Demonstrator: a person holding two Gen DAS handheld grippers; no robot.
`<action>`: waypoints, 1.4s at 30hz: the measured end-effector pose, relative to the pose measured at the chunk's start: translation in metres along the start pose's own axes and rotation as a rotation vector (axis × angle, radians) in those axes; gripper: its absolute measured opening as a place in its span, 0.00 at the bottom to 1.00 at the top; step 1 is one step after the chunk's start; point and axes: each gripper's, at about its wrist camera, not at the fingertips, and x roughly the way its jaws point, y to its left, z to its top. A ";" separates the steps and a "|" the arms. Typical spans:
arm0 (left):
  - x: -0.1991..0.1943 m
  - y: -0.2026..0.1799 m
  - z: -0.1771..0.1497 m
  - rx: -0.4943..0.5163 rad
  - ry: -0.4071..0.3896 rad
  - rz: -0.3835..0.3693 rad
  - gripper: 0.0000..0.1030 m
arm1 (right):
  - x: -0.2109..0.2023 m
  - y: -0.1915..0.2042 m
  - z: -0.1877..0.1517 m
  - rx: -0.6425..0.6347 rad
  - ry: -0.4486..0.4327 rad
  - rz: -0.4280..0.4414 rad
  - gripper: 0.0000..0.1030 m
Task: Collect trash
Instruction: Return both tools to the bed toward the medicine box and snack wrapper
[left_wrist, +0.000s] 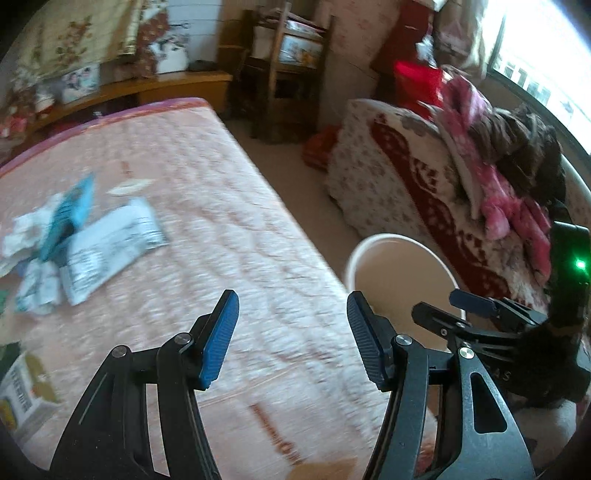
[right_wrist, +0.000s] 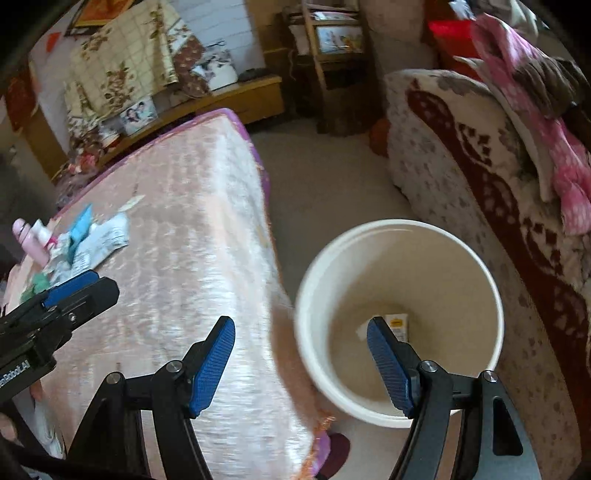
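Two grippers were up over a table with a pink cloth (left_wrist: 229, 206). The left gripper (left_wrist: 291, 339) had its blue fingers (left_wrist: 218, 343) spread apart, and nothing sat between them. It hung above the pink cloth, near the table's edge. The right gripper (right_wrist: 301, 363) was spread wide too, with nothing pinched. One of its fingers was over the cloth and the other was over the white bucket (right_wrist: 491, 295).

The white bucket stood on the floor, just beside the table and near a sofa with a red and white cover (right_wrist: 461, 177). Down in the bottom of the bucket lay a small yellow and white packet (right_wrist: 399, 325).

More trash waited on the table, well apart from the bucket. It was a little heap: a white wrapper with black print (left_wrist: 110, 251), a blue wrapper (left_wrist: 70, 218) lying partly on top of it, and some crumpled white paper (left_wrist: 37, 288) touching them. A small carton (left_wrist: 22, 395) lay at the near left edge of the left view. A pink bottle (right_wrist: 27, 238) stood beside the heap.
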 end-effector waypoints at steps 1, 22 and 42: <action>-0.006 0.007 -0.002 -0.004 -0.009 0.020 0.58 | -0.001 0.009 0.000 -0.012 -0.006 0.010 0.70; -0.109 0.164 -0.052 -0.131 -0.058 0.286 0.58 | 0.011 0.168 -0.015 -0.240 0.032 0.185 0.71; -0.119 0.270 -0.111 -0.288 0.088 0.403 0.58 | 0.026 0.221 -0.025 -0.297 0.086 0.262 0.71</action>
